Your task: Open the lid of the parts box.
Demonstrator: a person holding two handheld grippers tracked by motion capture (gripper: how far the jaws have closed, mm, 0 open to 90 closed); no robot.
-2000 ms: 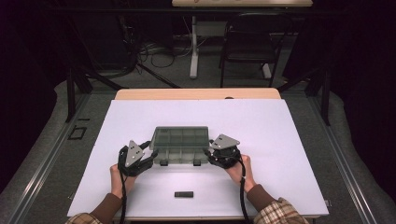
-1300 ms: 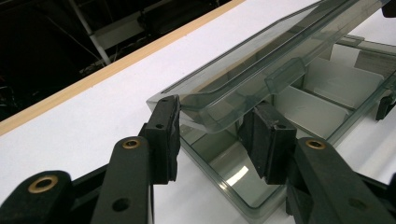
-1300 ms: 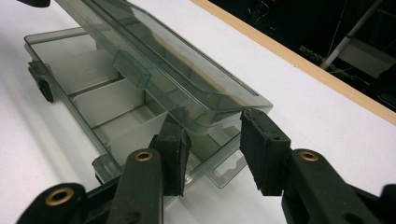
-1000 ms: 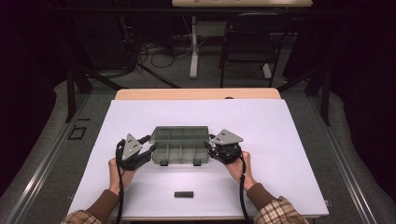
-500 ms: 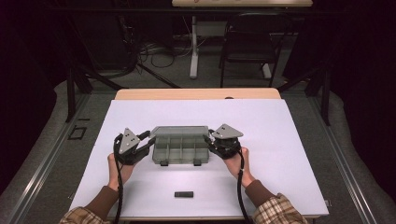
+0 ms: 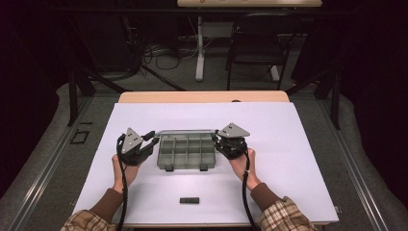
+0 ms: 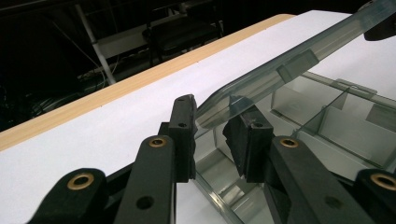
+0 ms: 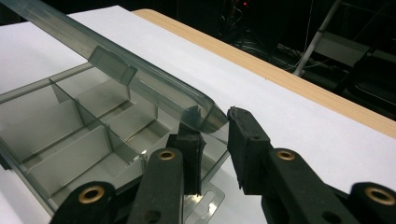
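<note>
Both claws have just been closing: my left claw (image 7: 212,135) and right claw (image 8: 215,140) each pinch a corner of the organizer box's (image 6: 185,153) raised lid (image 7: 280,70) on the desk (image 6: 288,134).

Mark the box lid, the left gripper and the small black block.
lid (image 7: 280,70), left gripper view, its raised front edge
left gripper (image 7: 215,128), left gripper view, midway between its fingertips
small black block (image 6: 189,200), high view, its top face

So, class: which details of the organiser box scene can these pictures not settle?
- Small black object, high view: too small to identify.
- Lid, left gripper view: far end cut off by the frame edge.
- Organiser box, right gripper view: near corner hidden behind the right gripper.
</note>
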